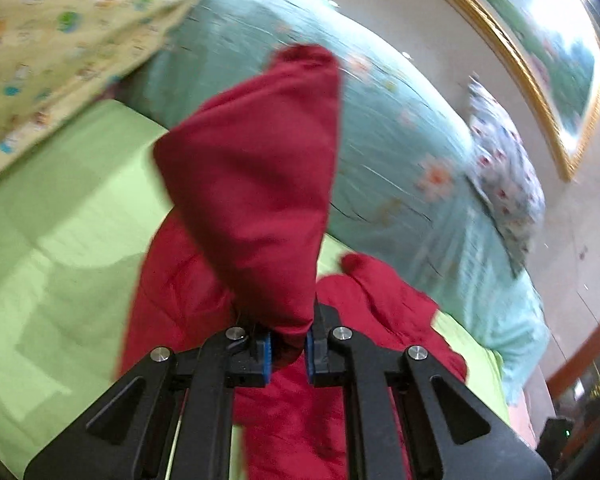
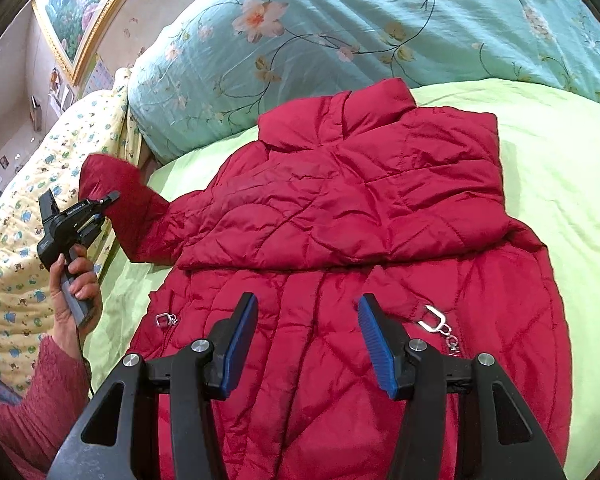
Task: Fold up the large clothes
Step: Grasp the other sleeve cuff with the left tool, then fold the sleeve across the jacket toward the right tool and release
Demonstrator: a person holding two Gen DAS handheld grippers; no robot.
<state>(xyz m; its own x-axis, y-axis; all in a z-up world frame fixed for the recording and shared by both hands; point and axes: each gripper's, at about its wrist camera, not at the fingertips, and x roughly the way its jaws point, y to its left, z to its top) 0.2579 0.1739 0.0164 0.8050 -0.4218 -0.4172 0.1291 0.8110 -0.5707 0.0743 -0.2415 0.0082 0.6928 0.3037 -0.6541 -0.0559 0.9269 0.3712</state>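
A red quilted jacket [image 2: 340,208] lies spread on the green bed sheet [image 2: 548,168], its right side folded over the body. My left gripper [image 1: 288,354] is shut on the jacket's left sleeve [image 1: 252,176] and holds it lifted off the bed. In the right wrist view that gripper [image 2: 114,197] shows at the left, in a hand, pinching the sleeve cuff [image 2: 108,176]. My right gripper [image 2: 306,344] is open and empty, hovering over the jacket's lower part between two metal zipper pulls [image 2: 436,320].
A teal floral duvet [image 2: 340,40] is piled along the far side of the bed. A yellow printed quilt [image 2: 28,200] lies at the left. A framed painting [image 2: 84,4] hangs on the wall behind.
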